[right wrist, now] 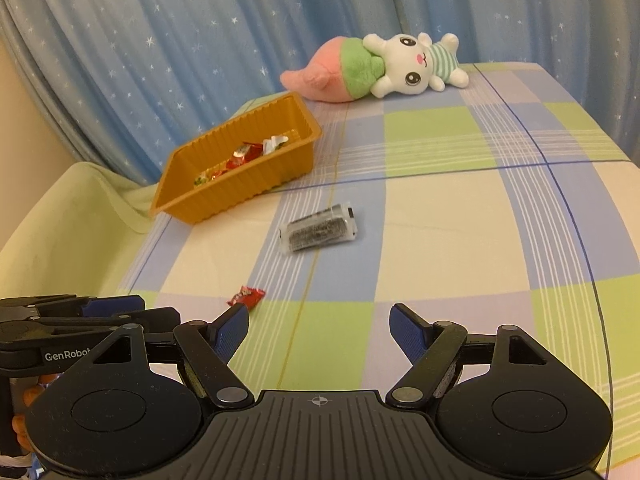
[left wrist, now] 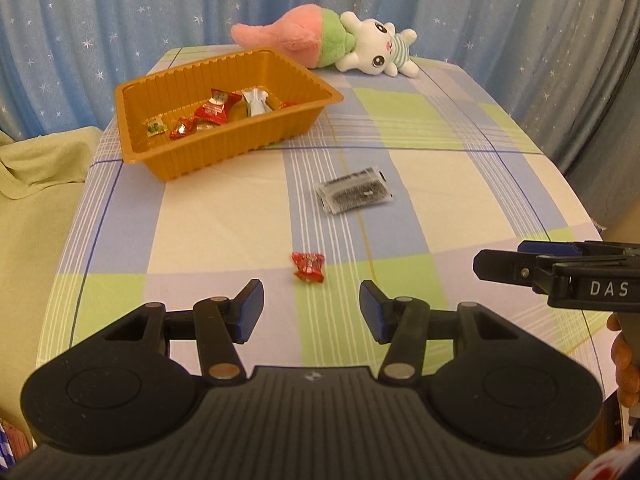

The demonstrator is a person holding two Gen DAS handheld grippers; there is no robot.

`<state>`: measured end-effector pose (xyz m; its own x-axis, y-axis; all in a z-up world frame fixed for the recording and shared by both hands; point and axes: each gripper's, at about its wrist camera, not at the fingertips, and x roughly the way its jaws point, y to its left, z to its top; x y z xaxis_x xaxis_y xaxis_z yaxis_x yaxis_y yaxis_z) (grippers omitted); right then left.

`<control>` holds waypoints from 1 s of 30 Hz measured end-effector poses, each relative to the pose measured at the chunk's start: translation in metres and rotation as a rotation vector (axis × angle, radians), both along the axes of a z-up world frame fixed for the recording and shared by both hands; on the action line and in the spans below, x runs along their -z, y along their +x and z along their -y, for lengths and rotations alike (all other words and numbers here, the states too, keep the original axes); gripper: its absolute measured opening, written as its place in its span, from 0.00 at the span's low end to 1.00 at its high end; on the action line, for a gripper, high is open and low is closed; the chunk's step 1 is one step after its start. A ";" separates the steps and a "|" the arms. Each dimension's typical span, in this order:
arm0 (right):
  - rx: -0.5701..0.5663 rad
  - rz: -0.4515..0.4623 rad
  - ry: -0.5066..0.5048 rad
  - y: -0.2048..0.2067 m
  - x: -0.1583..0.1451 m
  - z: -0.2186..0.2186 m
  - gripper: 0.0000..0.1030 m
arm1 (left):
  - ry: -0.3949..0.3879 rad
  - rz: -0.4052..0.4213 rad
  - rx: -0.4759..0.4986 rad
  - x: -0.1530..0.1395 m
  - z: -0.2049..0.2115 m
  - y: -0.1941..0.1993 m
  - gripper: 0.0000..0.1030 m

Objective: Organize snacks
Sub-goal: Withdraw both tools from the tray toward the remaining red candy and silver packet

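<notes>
1. The left gripper (left wrist: 311, 312) hung over the near end of the checked tablecloth (left wrist: 440, 184), its blue-padded jaws parted with nothing between them.
2. The right gripper (right wrist: 319, 330) hovered beside it over the same near edge, jaws spread wider and likewise empty; in the left wrist view it came in from the right edge.
3. A small red wrapped candy (left wrist: 308, 266) lay on the cloth just beyond the left gripper's fingertips, clear of both pads. In the right wrist view the same candy sat just past the tip of that gripper's left finger.
4. Farther out, near the middle of the cloth, lay a clear packet with dark contents (left wrist: 354, 194), flat and apart from the candy.
5. Beyond that, toward the far left, stood an orange ribbed plastic tray (left wrist: 132, 128) holding several wrapped snacks (left wrist: 212, 114) in red, green and white wrappers.
6. At the far end, just behind the tray, a plush rabbit (left wrist: 376, 50) lay on its side against a pink and green plush (left wrist: 308, 38).
7. A blue curtain with white stars (left wrist: 120, 12) hung behind everything.
8. A pale green cloth (left wrist: 36, 184) lay left of the table.
</notes>
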<state>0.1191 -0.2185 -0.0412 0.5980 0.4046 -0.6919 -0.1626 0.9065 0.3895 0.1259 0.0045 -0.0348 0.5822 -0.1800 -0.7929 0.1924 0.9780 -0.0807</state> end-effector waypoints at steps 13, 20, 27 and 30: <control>0.016 -0.048 -0.012 -0.007 0.013 0.003 0.75 | 0.013 -0.021 0.011 0.012 0.003 -0.003 0.48; 0.032 -0.063 -0.020 -0.005 0.017 0.003 0.75 | 0.017 -0.036 0.022 0.019 0.001 0.001 0.48; 0.046 -0.102 -0.030 0.000 0.027 0.001 0.75 | 0.024 -0.059 0.040 0.032 0.000 0.009 0.48; 0.048 -0.114 -0.034 0.004 0.030 -0.002 0.75 | 0.028 -0.067 0.048 0.038 0.000 0.014 0.48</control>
